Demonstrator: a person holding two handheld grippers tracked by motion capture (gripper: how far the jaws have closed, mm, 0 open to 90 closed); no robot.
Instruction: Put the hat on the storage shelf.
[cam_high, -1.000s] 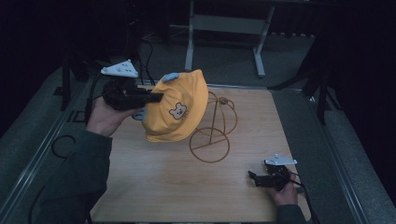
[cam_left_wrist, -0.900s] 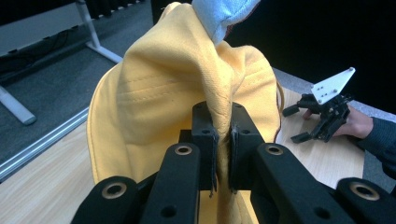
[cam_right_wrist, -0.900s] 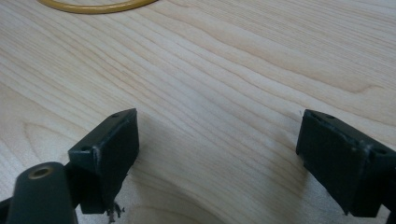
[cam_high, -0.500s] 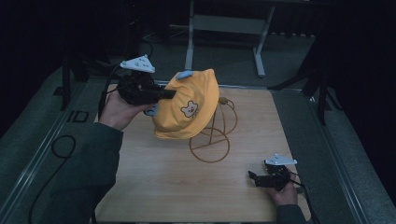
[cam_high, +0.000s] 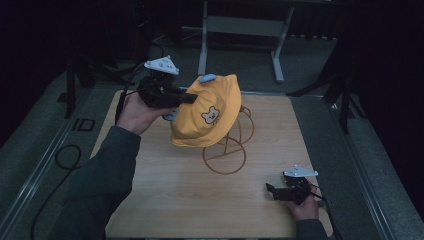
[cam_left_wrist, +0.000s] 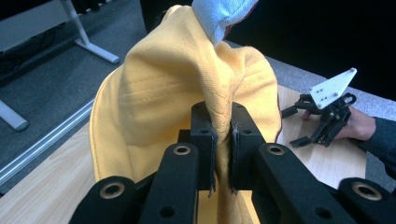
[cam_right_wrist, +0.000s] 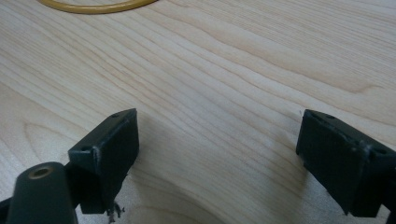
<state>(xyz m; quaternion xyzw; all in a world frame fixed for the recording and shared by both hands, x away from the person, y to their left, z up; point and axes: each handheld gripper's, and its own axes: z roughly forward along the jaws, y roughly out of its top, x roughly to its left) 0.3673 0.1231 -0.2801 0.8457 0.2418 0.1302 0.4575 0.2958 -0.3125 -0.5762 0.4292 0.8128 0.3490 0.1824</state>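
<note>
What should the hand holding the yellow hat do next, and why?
Probably lower the hat onto the wire stand. The left gripper pinches its fabric, and it hangs tilted over the stand's top, not yet settled. The right gripper rests open on the table.

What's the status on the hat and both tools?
Left tool shut on hat, carrying it over wire stand. Right tool open, empty, low over table. Nothing in the way.
</note>
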